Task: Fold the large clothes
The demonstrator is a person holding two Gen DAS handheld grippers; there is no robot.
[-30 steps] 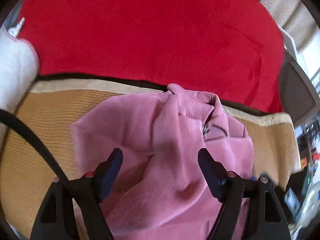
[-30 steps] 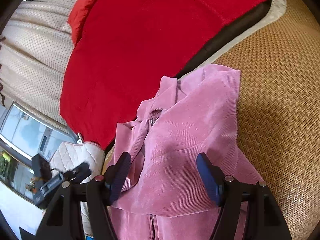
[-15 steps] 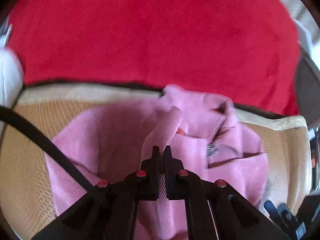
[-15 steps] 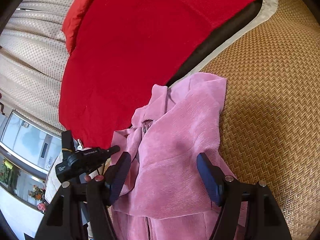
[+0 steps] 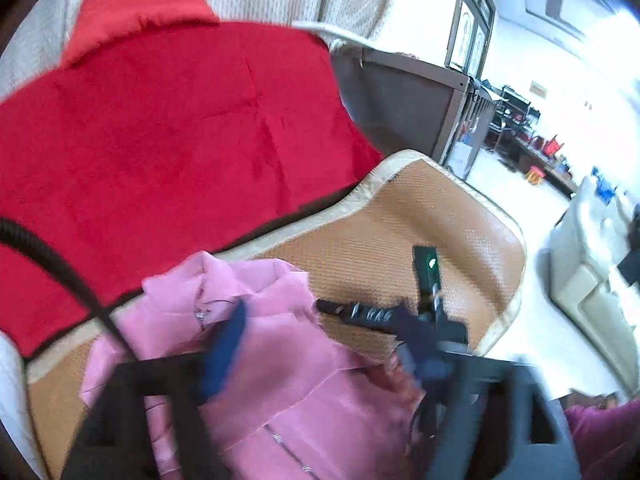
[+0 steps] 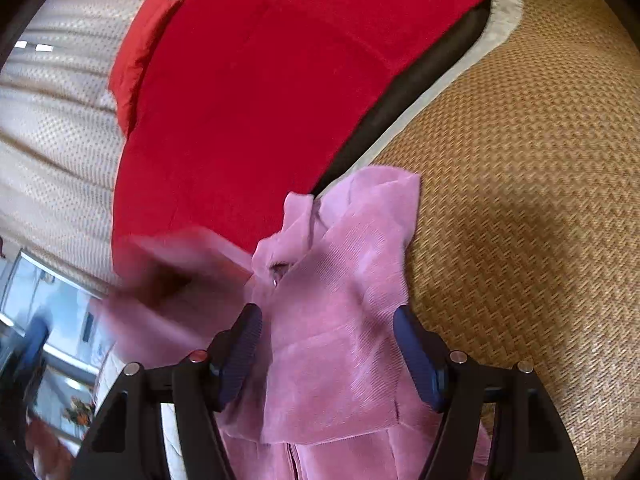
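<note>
A pink corduroy zip jacket [image 5: 304, 392] lies crumpled on a woven tan mat [image 5: 380, 232], with its collar toward a red blanket. My left gripper [image 5: 320, 346] hovers blurred above it. Its blue pads are apart, the jaws are opening and nothing is pressed between them. In the right wrist view the jacket [image 6: 344, 280] lies under my right gripper [image 6: 328, 356], which is open and low over the cloth. A blurred pink flap [image 6: 180, 272] of the jacket is in motion at the left. The right tool's black camera body [image 5: 426, 280] shows past the jacket.
The red blanket [image 5: 160, 140] covers the cushion behind the mat, against a beige quilted back [image 6: 52, 120]. A black cable [image 5: 60, 272] crosses the left wrist view. Past the mat's right edge are a dark wooden cabinet [image 5: 420, 104], a white floor and a pale sofa [image 5: 592, 272].
The left gripper shut on a fold of the jacket, then rose, rolled and swung right, and its jaws came apart. A pink flap now moves at the left. The right gripper edged closer.
</note>
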